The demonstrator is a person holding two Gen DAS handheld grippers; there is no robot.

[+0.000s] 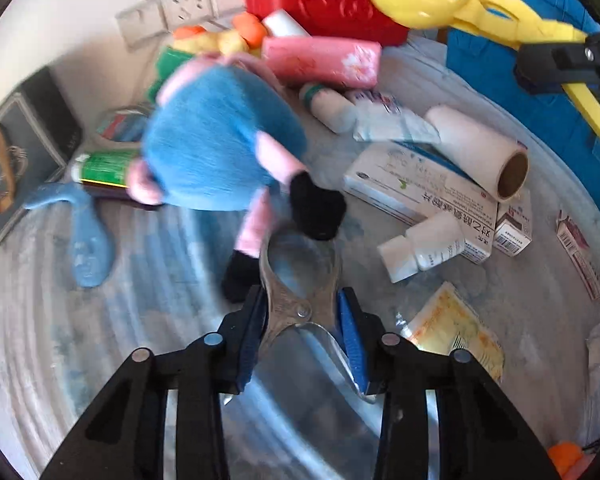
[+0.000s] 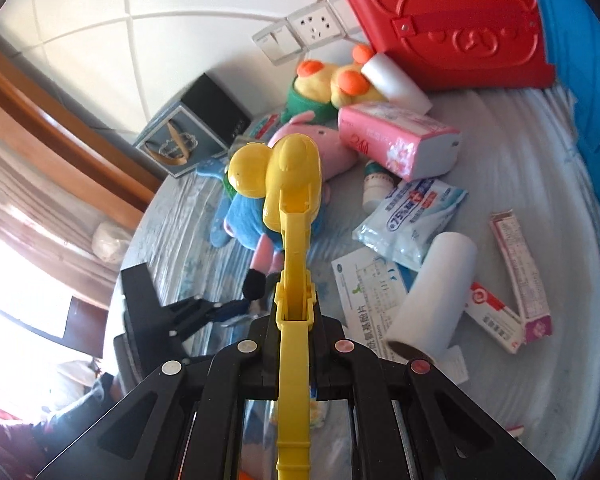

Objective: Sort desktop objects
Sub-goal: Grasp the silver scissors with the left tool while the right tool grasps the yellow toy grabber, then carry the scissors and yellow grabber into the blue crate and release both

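White wipes pack reads "75%" (blurry, perhaps); left tongs clamp metal scissors, right tongs a yellow toy.

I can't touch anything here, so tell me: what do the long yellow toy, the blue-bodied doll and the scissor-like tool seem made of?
Long yellow toy: probably hard moulded plastic, glossy, with visible seams. Blue-bodied doll: soft plush fabric, fuzzy surface. Scissor-like tool: metal, dull grey with a central rivet, apparently worn.

Wall socket panel fixed on white tiled wall, landmark. Wooden frame far left of socket, along wall. Pinkish curtain below frame, sunlit. Grey-blue striped cloth spreads below socket, covering surface.
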